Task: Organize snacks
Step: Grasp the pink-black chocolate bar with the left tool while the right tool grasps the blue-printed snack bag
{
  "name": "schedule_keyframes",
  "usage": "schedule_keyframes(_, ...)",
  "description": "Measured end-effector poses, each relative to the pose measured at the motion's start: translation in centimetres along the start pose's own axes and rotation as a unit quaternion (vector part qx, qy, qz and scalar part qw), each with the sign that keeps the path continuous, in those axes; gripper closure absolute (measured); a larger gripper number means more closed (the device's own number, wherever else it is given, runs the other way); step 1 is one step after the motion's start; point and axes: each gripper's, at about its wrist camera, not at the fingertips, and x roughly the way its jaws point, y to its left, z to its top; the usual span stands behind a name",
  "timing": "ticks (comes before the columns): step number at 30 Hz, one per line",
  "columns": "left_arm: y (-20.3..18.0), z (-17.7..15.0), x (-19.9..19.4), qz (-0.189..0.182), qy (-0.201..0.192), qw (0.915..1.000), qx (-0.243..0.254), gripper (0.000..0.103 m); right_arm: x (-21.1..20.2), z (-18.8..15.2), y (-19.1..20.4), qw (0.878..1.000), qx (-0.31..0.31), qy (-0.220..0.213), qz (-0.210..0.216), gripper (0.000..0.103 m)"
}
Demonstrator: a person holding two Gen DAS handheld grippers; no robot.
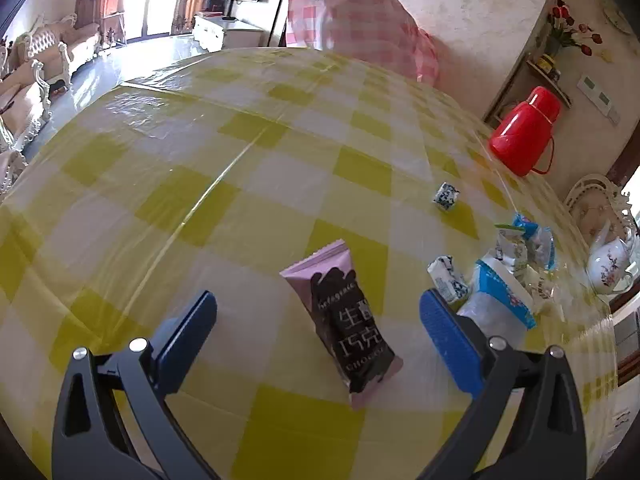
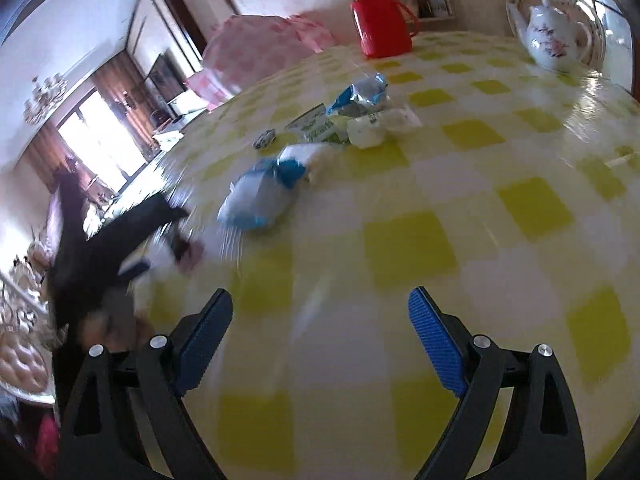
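A: Why is the left gripper (image 1: 318,320) spread so wide?

B: I'd say to straddle the chocolate bar (image 1: 344,322). The pink-and-black wrapper lies flat on the surface (image 1: 200,184), between the two blue pads and a little ahead of them. Nothing touches it yet; both pads stand clear of its sides.

A: And the other snacks?

B: Bunched to the right. A blue-and-white bag (image 1: 498,300) sits just beside the right pad, a small carton (image 1: 448,278) next to it, more packets (image 1: 528,246) behind. One little candy (image 1: 445,196) lies apart, farther out. That cluster looks like the gathering spot, so the bar probably belongs there.

A: The right gripper (image 2: 320,340)?

B: Also spread apart, holding nothing, with only bare checked cloth between its pads. The pile (image 2: 352,120) is well ahead of it, the blue bag (image 2: 264,196) nearest. That view is blurred, so small labels can't be read.

A: Anything in the way?

B: The red flask (image 1: 524,132) and teapot (image 1: 610,268) stand beyond the snacks, well clear.
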Motion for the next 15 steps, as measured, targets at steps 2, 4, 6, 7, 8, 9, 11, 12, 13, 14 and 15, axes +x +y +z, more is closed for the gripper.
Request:
schedule_keyframes(2, 1.0, 0.0, 0.0, 0.018, -0.006, 0.9998, -0.009, 0.002, 2.3, 2.1, 1.1, 1.0, 0.015, 0.003, 0.009, 0.016)
schedule_keyframes(4, 2.1, 0.2, -0.3, 0.025, -0.018, 0.9989, -0.034, 0.002, 4.5, 4.0, 2.1, 0.999, 0.042, 0.005, 0.014, 0.016)
schedule_keyframes(6, 3.4, 0.4, -1.0, 0.033, -0.046, 0.9962, -0.066, 0.002, 6.4, 5.2, 3.3, 0.998, 0.06, 0.01, 0.007, 0.016)
schedule_keyframes(7, 3.9, 0.5, -1.4, 0.035, -0.059, 0.9947, -0.076, 0.002, 7.6, 5.8, 4.1, 0.998, 0.068, 0.009, -0.008, 0.016)
schedule_keyframes(8, 4.3, 0.4, -1.9, 0.035, -0.073, 0.9929, -0.087, 0.002, 8.3, 6.2, 4.7, 0.997, 0.07, 0.008, -0.021, 0.016)
schedule_keyframes(9, 4.7, 0.4, -2.3, 0.038, -0.086, 0.991, -0.095, 0.002, 9.4, 6.4, 5.7, 0.997, 0.07, 0.01, -0.04, 0.016)
schedule_keyframes(11, 5.0, 0.2, -2.6, 0.032, -0.096, 0.9895, -0.103, 0.002, 10.8, 6.6, 7.2, 0.996, 0.052, 0.016, -0.076, 0.016)
schedule_keyframes(12, 4.9, 0.3, -2.6, 0.03, -0.095, 0.9899, -0.101, 0.002, 11.4, 6.5, 8.4, 0.993, 0.018, 0.015, -0.116, 0.016)
schedule_keyframes(13, 4.7, 0.3, -2.6, 0.027, -0.095, 0.9905, -0.096, 0.002, 11.8, 6.4, 8.9, 0.991, 0.001, 0.022, -0.132, 0.016)
schedule_keyframes(14, 4.5, 0.3, -2.6, 0.022, -0.094, 0.9914, -0.088, 0.002, 11.9, 6.3, 9.1, 0.99, -0.015, 0.025, -0.137, 0.018)
schedule_keyframes(15, 4.1, 0.3, -2.6, 0.016, -0.094, 0.9926, -0.076, 0.002, 11.9, 6.3, 8.9, 0.99, -0.025, 0.026, -0.134, 0.029)
